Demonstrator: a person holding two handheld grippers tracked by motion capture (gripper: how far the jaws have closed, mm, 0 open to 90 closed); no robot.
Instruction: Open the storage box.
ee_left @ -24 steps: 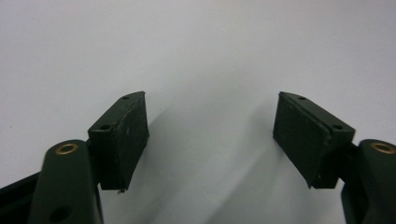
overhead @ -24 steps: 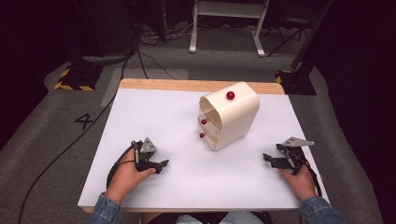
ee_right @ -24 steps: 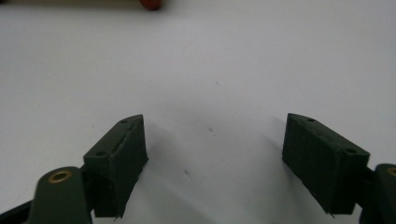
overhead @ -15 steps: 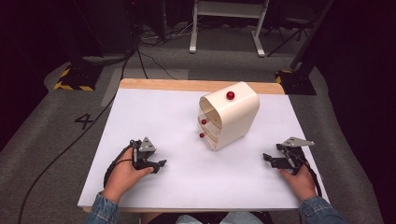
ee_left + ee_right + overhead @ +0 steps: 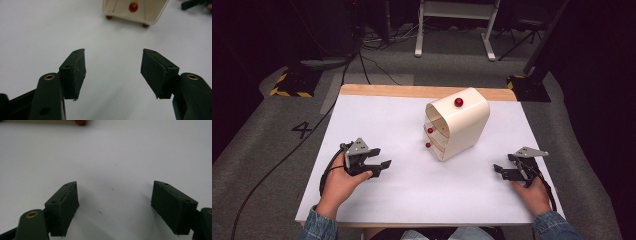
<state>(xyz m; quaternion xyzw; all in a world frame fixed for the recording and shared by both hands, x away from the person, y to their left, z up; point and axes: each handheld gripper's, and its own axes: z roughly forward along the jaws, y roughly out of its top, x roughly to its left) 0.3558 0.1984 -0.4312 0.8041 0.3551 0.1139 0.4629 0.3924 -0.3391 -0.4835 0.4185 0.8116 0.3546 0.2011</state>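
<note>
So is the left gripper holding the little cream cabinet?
No, the left gripper is open over the white table, apart from the cream cabinet.

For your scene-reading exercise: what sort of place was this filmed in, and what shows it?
Probably a lab or recording studio: a white-topped table on grey carpet, cables trailing across the floor, and hazard-striped stand bases.

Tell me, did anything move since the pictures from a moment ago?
Hardly anything. The left tongs sit at the same spot on the white table, open and empty, and the right tongs also rest open with nothing between them. The cream drawer box with its red knobs has not shifted. Nothing was picked up or let go.
</note>
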